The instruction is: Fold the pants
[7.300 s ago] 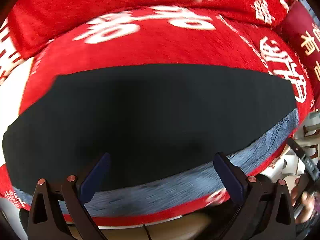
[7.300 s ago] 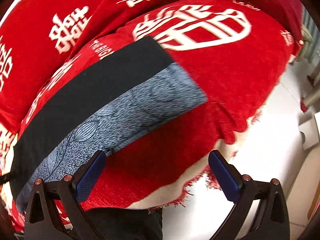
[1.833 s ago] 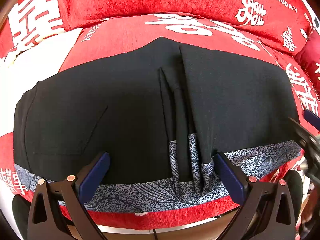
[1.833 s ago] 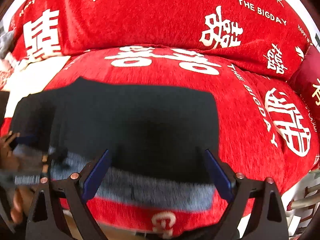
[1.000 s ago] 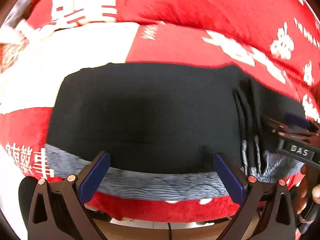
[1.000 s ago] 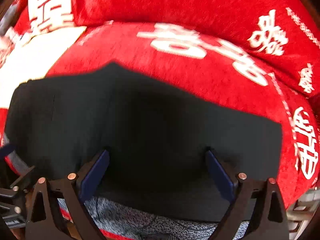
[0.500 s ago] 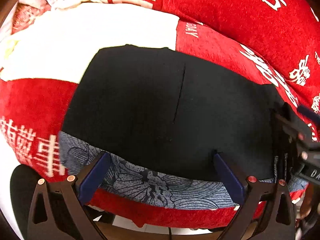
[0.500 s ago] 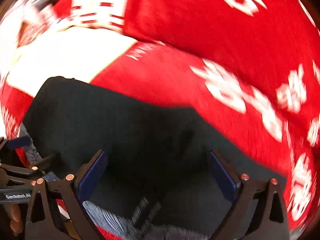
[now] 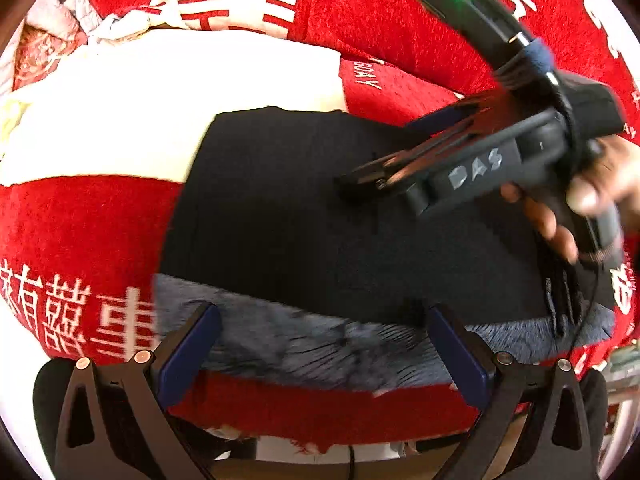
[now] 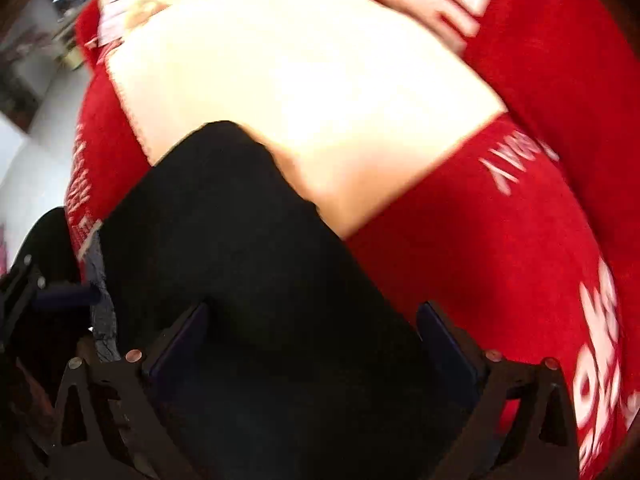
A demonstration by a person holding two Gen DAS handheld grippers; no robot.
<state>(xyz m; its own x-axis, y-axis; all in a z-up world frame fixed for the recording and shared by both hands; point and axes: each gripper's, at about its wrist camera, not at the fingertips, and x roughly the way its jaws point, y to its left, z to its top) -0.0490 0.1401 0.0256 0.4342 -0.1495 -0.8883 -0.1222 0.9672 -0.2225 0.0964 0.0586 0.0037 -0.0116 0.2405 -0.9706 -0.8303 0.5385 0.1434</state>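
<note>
The black pants [image 9: 288,216] lie flat on the red sofa seat, with a grey patterned band [image 9: 312,344] along the near edge. My left gripper [image 9: 320,344] is open and empty, just above that band. My right gripper [image 10: 312,340] is open, low over the black cloth [image 10: 248,248]; nothing is between its pads. In the left wrist view the right gripper [image 9: 360,180] reaches in from the right, over the middle of the pants, held by a hand [image 9: 580,208]. Pleats [image 9: 560,292] bunch at the right end.
The sofa cover is red with white characters [image 9: 68,320] and a white panel [image 9: 160,108] behind the pants' left end. Red back cushions [image 9: 360,4] rise behind. The seat's front edge and floor [image 9: 320,452] lie just below my left gripper.
Both grippers have swung left along the pants. The right gripper has come in over the middle of the black cloth and now fills the right of the left wrist view.
</note>
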